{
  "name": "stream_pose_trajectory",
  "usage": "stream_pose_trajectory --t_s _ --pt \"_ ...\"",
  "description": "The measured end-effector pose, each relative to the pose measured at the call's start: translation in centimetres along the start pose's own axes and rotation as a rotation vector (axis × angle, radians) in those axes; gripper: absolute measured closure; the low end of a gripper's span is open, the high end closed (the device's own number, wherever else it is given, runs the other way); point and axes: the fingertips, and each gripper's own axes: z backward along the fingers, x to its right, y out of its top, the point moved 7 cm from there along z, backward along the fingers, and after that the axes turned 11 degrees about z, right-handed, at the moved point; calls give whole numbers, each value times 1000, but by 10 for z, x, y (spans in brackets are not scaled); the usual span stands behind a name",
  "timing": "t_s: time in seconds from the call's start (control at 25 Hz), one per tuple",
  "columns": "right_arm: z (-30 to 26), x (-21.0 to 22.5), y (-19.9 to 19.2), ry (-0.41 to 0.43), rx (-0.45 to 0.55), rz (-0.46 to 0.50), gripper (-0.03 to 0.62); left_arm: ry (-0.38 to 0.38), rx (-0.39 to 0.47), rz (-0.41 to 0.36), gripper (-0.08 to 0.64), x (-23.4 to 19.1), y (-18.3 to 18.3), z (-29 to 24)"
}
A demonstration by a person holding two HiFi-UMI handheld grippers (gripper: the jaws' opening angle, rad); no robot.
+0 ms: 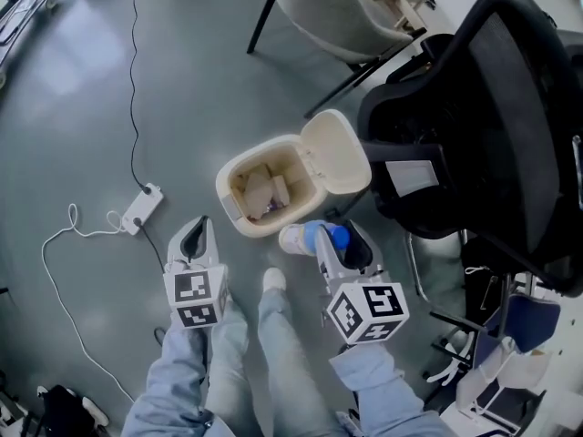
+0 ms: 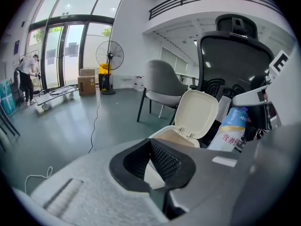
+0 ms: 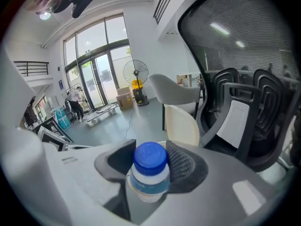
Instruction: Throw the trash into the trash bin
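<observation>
Two grippers, one piece of trash, one bin. Far left of the head view: one power strip (image 1: 142, 208) on the floor, white cable looped away, likely no part of the job.

Next right, lower left of centre: the left gripper (image 1: 200, 224), fingers (image 2: 164, 161) clenched tip to tip on nothing. Parked short of the bin and off to its lower left, probably to keep the mouth clear for the other hand.

At centre: one cream trash bin (image 1: 225, 194) on the floor. Single lid (image 1: 335, 153) swung up and back toward the upper right, so open to a drop from above. A few pale scraps already inside. Below it: one pale shoe (image 1: 273, 280) and two denim-clad legs.

Just below and right of the bin's near rim, not yet over the opening: one white bottle (image 1: 299, 239) with a blue cap. Grasped near the cap by the fingers (image 3: 182, 163) of the right gripper (image 1: 339, 237), body jutting toward the bin, seemingly held that way for a short reach forward and a drop.

Across the top and right: two chairs, one pale shell chair (image 1: 328, 7) and one black mesh office chair (image 1: 496, 107) close beside the lid.
</observation>
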Motion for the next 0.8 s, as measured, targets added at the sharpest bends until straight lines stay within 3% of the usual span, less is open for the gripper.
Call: stream_pose_trajectory --t_s 0.24,0.8 --pt "-24 -17 10 33 4 38 390 13 32 19 565 -8 5 3" --pt "-102 -37 7 132 -60 102 391 89 17 97 565 -41 3 -16"
